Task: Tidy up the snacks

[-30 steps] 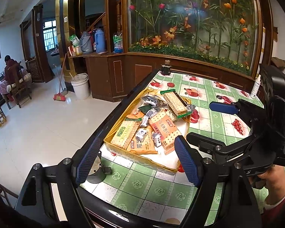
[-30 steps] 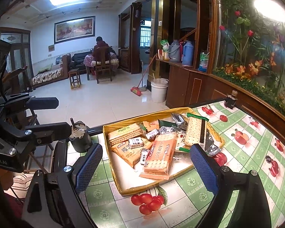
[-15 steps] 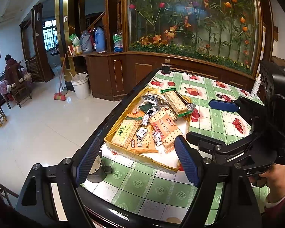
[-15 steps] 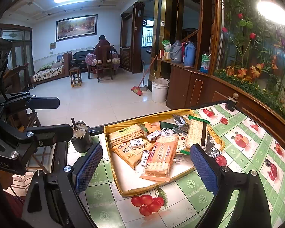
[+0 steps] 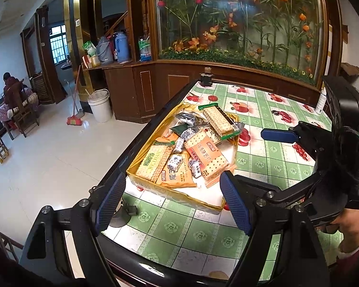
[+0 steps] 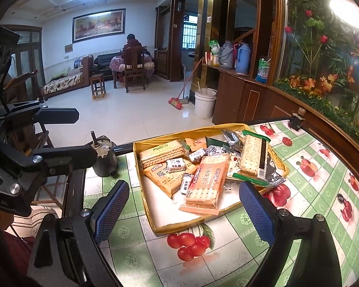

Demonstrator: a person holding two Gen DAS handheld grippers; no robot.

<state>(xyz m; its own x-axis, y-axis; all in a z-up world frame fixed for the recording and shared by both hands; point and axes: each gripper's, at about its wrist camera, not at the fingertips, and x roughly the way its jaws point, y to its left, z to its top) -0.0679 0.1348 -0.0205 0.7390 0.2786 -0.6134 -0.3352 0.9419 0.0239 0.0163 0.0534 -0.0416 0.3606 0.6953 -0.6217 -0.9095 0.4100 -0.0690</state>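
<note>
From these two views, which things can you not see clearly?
- Left wrist view: the cracker packs overlap, hiding the wrappers beneath.
- Both views: print on the small candies is too small to read.
- Right wrist view: the yellow tray hides its own near inner wall.

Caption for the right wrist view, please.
Open right gripper above a yellow tray of cracker packs and wrapped candies on a green-checked table.
</note>
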